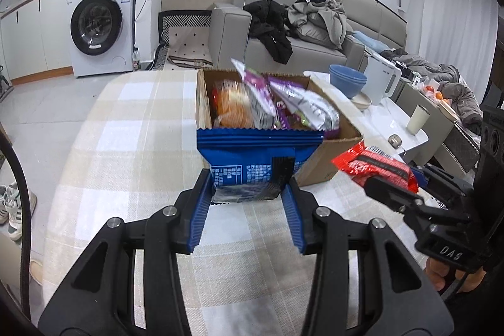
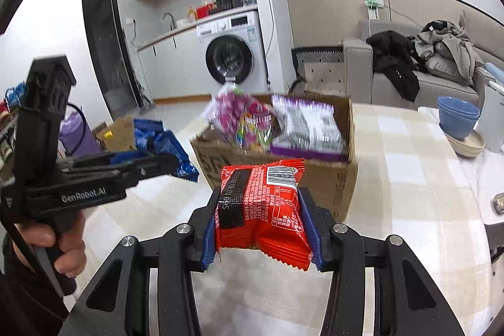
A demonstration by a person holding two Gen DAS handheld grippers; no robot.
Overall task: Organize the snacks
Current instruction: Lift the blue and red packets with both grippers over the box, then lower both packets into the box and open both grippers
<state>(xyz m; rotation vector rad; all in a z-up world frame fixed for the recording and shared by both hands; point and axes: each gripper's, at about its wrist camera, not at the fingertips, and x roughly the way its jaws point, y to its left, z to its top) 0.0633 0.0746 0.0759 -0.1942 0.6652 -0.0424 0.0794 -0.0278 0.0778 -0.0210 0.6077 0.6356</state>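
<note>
The table wears a pale checked cloth, and near its far edge stands an open cardboard box already stuffed with purple snack bags and a bun in clear wrap. Just before it, the left gripper pinches a blue snack packet by its lower end. Beside it, the right gripper squeezes a red snack packet across its middle. Both packets look light, puffy and slippery; I'd hold the crimped seams, as the contents may crush.
</note>
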